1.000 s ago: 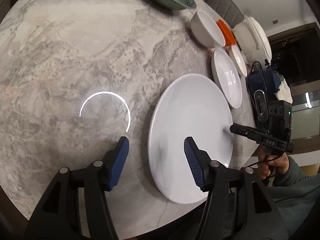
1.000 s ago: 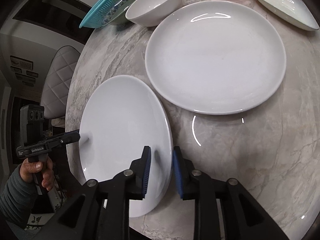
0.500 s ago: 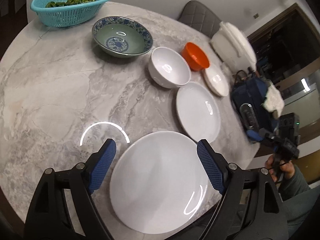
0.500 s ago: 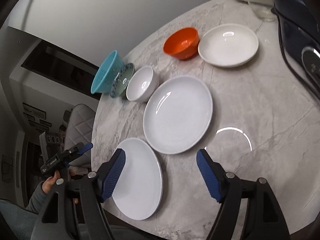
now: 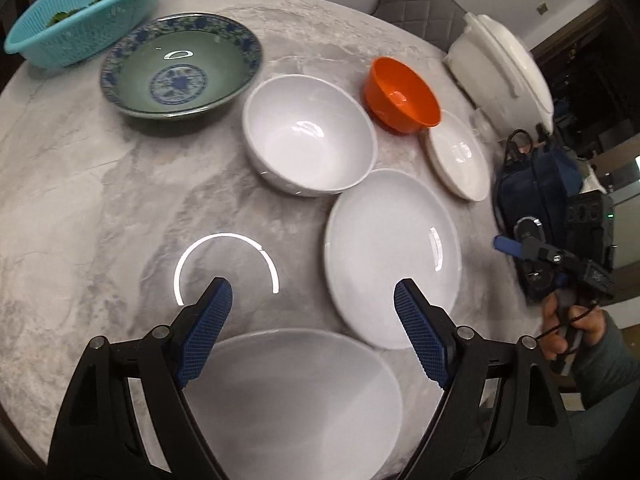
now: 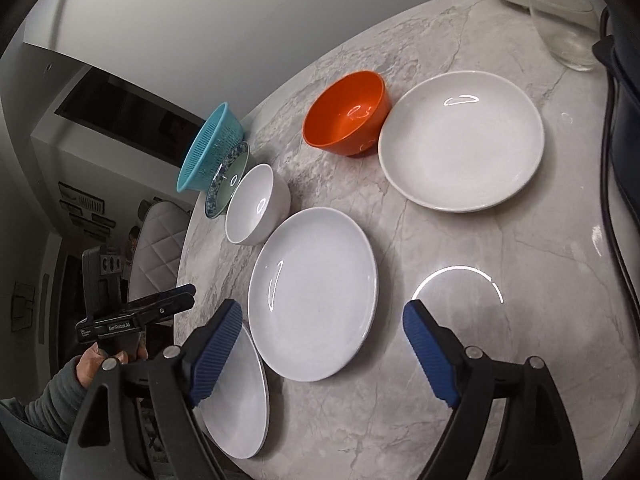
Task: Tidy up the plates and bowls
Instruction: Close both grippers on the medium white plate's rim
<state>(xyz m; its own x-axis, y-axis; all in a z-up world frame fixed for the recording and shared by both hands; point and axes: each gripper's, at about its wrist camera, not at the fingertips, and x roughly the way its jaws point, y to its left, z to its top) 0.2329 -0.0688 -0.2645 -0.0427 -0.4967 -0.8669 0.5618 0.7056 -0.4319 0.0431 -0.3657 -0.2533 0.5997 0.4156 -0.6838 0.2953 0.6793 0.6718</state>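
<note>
Grey marbled stone is spreading across both views as the round surface (image 5: 100, 200), carrying all the crockery and running off into a dim room at the far right of the left wrist view.

Largest among the task's things, the near white plate (image 5: 296, 396) is lying flat at the bottom centre of the left wrist view, right under the left hand-held gripper (image 5: 316, 332), whose blue pads are standing wide apart and holding nothing. In the right wrist view this same plate is showing at the lower left, partly behind the right hand-held gripper (image 6: 324, 354), which is also spread wide and empty.

Next in size, the middle white plate (image 6: 314, 294) is sitting just beyond the near one, almost touching it, toward the centre of the right wrist frame and directly ahead between the right pads. Being round, neither plate is offering a long axis; only the rim direction matters. The left hand-held gripper is seeming nearer to the near plate, the right to the middle one.

Beyond them, the white bowl (image 5: 310, 134), the shallow white dish (image 6: 460, 142) and the orange bowl (image 6: 346, 114) are waiting further up the frame, with the blue-patterned bowl (image 5: 180, 66) at the upper left.
</note>
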